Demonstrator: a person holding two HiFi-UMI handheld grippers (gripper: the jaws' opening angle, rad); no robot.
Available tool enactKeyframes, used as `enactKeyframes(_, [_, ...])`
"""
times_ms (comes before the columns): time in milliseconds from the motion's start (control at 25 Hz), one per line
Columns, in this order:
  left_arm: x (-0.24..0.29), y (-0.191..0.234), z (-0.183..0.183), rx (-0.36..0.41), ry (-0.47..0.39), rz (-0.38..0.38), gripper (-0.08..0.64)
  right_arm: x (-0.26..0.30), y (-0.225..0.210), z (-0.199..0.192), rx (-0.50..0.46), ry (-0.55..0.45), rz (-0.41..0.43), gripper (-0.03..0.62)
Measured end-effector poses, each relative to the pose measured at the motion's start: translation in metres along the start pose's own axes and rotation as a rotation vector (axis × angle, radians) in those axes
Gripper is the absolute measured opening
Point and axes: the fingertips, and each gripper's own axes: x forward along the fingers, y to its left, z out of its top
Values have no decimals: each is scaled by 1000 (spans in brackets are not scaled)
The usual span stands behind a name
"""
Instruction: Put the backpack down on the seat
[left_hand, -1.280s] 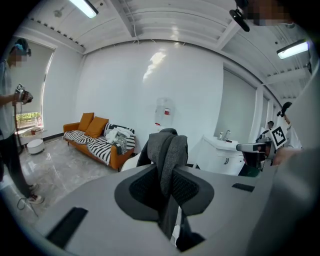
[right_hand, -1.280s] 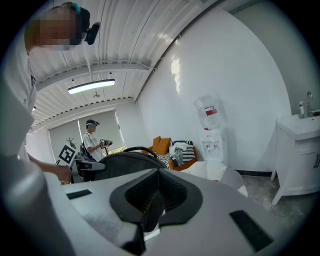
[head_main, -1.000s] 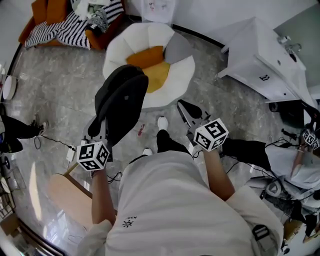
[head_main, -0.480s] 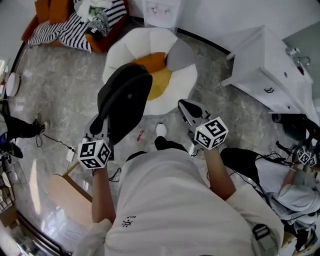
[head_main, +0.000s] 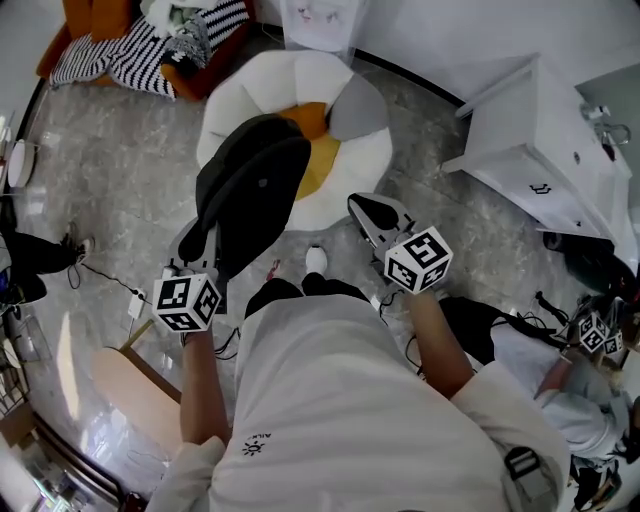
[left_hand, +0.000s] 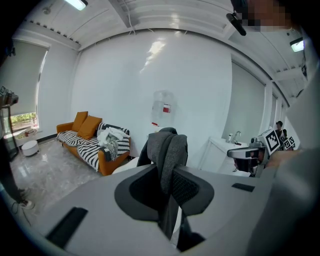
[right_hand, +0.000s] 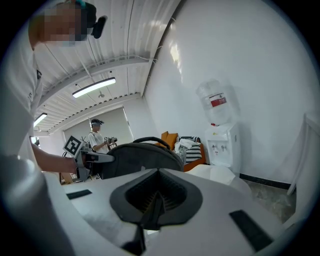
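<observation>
A black backpack (head_main: 250, 190) hangs over the near left rim of the round white seat (head_main: 365, 160), which carries orange, yellow and grey cushions. My left gripper (head_main: 197, 243) is shut on the backpack's grey strap (left_hand: 167, 150), which passes between the pads in the left gripper view; its marker cube (head_main: 187, 301) shows below the bag. My right gripper (head_main: 369, 213) hovers to the right of the backpack, apart from it, over the floor by the seat's near edge. Its jaws (right_hand: 152, 202) are shut with nothing in them. The backpack (right_hand: 135, 157) also fills the middle of the right gripper view.
An orange sofa (head_main: 70, 40) with a striped blanket stands at the far left. A water dispenser (head_main: 320, 15) is behind the seat and a white cabinet (head_main: 540, 140) is to the right. Another person (head_main: 560, 370) crouches at the lower right. A wooden stool (head_main: 130, 385) and cables lie near my left side.
I have stepped closer to the seat, and the backpack now hangs a little farther over its near rim. Both grippers keep their state.
</observation>
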Motion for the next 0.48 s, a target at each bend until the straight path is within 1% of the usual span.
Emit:
enactKeyframes(320, [35,-5,-2,16,27,-32,66,18,-14,-16,18,37,13,23])
enactKeyframes(480, [54,-6,-7,22,50,-59,66,25,-22,-22,34,36,-8,23])
